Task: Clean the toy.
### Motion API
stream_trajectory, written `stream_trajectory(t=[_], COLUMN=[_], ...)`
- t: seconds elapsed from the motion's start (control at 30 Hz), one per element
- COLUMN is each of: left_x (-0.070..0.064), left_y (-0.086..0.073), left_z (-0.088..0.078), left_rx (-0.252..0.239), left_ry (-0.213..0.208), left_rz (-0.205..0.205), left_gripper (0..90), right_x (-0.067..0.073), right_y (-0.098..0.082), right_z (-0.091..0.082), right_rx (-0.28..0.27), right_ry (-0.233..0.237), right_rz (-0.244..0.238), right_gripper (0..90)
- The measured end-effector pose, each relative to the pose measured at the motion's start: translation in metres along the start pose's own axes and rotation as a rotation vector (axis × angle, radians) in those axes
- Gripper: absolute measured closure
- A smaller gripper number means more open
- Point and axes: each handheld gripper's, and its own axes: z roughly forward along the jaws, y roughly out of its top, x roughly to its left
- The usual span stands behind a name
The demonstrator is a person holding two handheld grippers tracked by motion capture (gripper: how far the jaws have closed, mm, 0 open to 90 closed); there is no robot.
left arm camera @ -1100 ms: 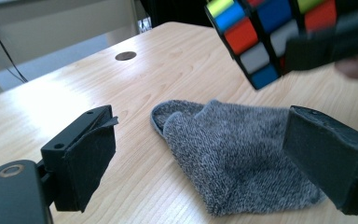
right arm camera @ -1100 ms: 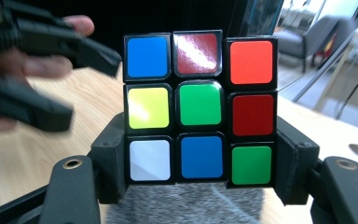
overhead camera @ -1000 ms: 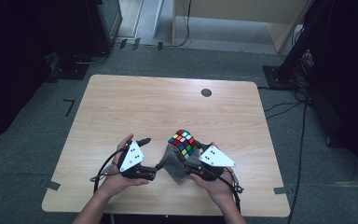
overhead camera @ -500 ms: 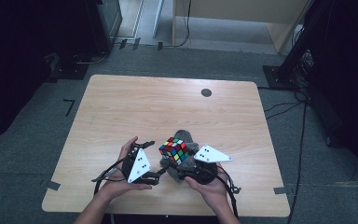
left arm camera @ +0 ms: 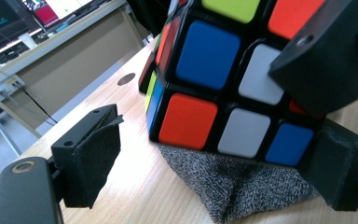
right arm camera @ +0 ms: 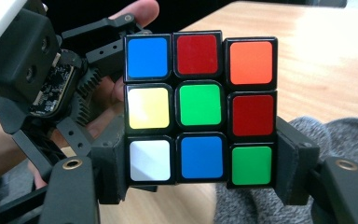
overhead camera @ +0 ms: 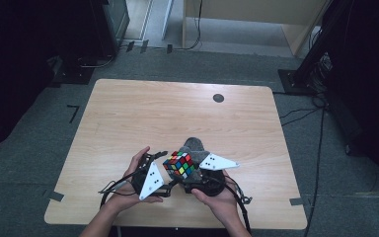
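A scrambled puzzle cube (overhead camera: 180,164) is held just above the table's front edge, with my right gripper (overhead camera: 187,171) shut on it. In the right gripper view the pads press the lower row of the cube (right arm camera: 200,112) from both sides. My left gripper (overhead camera: 169,177) faces the cube from the left. Its jaws have just been closing a little, and the cube (left arm camera: 205,84) sits between them. The left pad (left arm camera: 91,161) stands apart from it, and the right pad (left arm camera: 342,175) is at its edge. A grey cloth (left arm camera: 233,186) lies under the cube.
The grey cloth (overhead camera: 193,144) lies on the wooden table (overhead camera: 153,113). A black round mark (overhead camera: 218,98) sits near the far edge. Cables trail from both grippers over the front edge. Dark equipment and stands surround the table on the carpet.
The right gripper has brought the cube a little left and nearer, up to the left gripper's jaws. The left gripper has shifted slightly towards it.
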Motion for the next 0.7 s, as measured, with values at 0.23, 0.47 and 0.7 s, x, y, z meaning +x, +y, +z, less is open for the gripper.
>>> stream_trajectory(t=[0.23, 0.47, 0.7], left_x=[-0.006, -0.010, -0.015], left_y=[-0.001, -0.002, -0.002], left_z=[0.002, 0.003, 0.004], left_rx=[0.015, 0.015, 0.023], left_ry=[0.005, 0.012, 0.026], left_rz=[0.060, 0.098, 0.140], left_gripper=[16.1, 25.5, 33.6], right_x=[0.003, -0.004, -0.009], right_y=[-0.001, -0.001, -0.001], right_z=[0.007, 0.008, 0.009], right_rx=[0.054, 0.078, 0.104], right_ry=[0.019, 0.034, 0.035], right_rz=[0.018, 0.095, 0.151], right_gripper=[34.2, 34.1, 33.7])
